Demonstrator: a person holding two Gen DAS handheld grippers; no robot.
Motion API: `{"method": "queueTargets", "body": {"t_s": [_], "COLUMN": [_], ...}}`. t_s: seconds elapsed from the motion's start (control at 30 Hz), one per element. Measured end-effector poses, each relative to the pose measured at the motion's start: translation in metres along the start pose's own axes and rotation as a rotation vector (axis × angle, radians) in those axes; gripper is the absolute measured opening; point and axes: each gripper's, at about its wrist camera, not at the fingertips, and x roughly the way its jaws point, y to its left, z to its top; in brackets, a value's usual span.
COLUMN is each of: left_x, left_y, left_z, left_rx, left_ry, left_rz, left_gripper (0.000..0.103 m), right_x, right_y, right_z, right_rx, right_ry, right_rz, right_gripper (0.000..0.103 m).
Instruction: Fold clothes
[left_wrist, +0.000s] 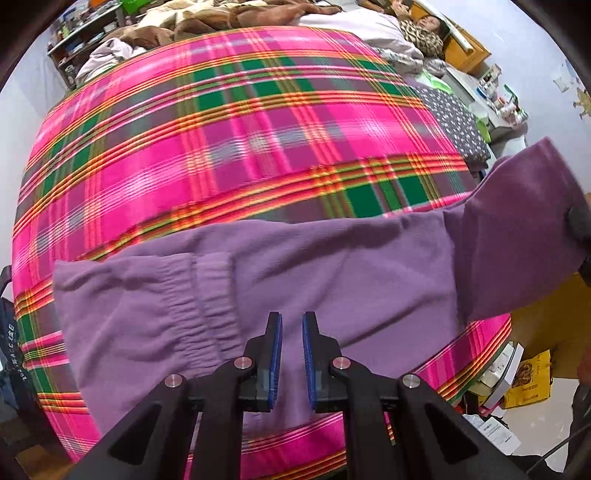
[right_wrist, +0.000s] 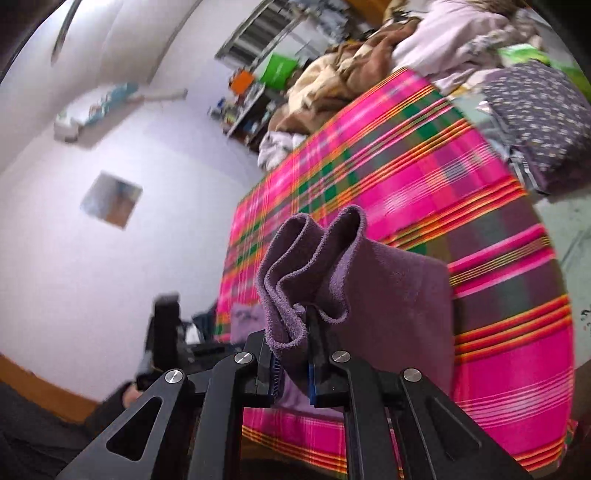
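Note:
Purple fleece trousers (left_wrist: 295, 266) lie across the near part of a pink, green and orange plaid blanket (left_wrist: 258, 129), with the elastic waistband (left_wrist: 199, 295) at the left. My left gripper (left_wrist: 292, 317) hovers over them pointing down; its blue pads stand slightly apart and nothing is between them. The right end of the trousers is lifted off the bed. My right gripper (right_wrist: 291, 332) is shut on that bunched end of the trousers (right_wrist: 388, 288), above the plaid blanket (right_wrist: 424, 166). Part of the right gripper (left_wrist: 580, 225) shows at the picture's right edge.
A person (left_wrist: 428, 26) lies at the far end of the bed beside a brown quilt pile (left_wrist: 221, 18). A dark dotted cloth (left_wrist: 454, 122) lies at the bed's right side. A shelf (left_wrist: 74, 40) stands far left. A yellow bag (left_wrist: 528, 376) and boxes sit on the floor, right.

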Motion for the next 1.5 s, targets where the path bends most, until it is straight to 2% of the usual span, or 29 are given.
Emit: {"method": "queueTargets", "body": {"t_s": [0.23, 0.47, 0.53, 0.6, 0.67, 0.87, 1.1, 1.27, 1.5], "left_x": [-0.017, -0.033, -0.037, -0.038, -0.039, -0.035, -0.009, 0.015, 0.036], "left_y": [0.038, 0.076, 0.084, 0.086, 0.087, 0.068, 0.017, -0.008, -0.027], "left_z": [-0.017, -0.037, -0.041, -0.042, -0.043, -0.034, -0.025, -0.036, -0.042], "left_rx": [-0.006, -0.019, -0.020, -0.017, -0.013, 0.020, 0.104, 0.155, 0.233], "left_ry": [-0.027, -0.031, -0.033, -0.038, -0.042, -0.043, -0.027, -0.002, -0.049], "left_rz": [0.007, 0.023, 0.024, 0.015, 0.001, -0.078, -0.222, -0.251, -0.235], "left_gripper": [0.011, 0.011, 0.011, 0.011, 0.011, 0.011, 0.016, 0.017, 0.017], "right_x": [0.081, 0.150, 0.169, 0.184, 0.184, 0.156, 0.112, 0.092, 0.076], "right_y": [0.032, 0.036, 0.032, 0.030, 0.036, 0.051, 0.030, 0.002, -0.026], "right_z": [-0.029, -0.062, -0.072, -0.082, -0.092, -0.111, -0.097, -0.091, -0.083], "right_rx": [-0.099, -0.126, -0.128, -0.104, -0.096, -0.092, -0.041, 0.002, 0.028], "right_ry": [0.161, 0.256, 0.296, 0.345, 0.354, 0.333, 0.222, 0.206, 0.221], "right_rz": [-0.111, -0.179, -0.212, -0.232, -0.211, -0.139, -0.221, -0.235, -0.222], "right_gripper": [0.012, 0.012, 0.016, 0.033, 0.041, 0.041, 0.041, 0.041, 0.041]}}
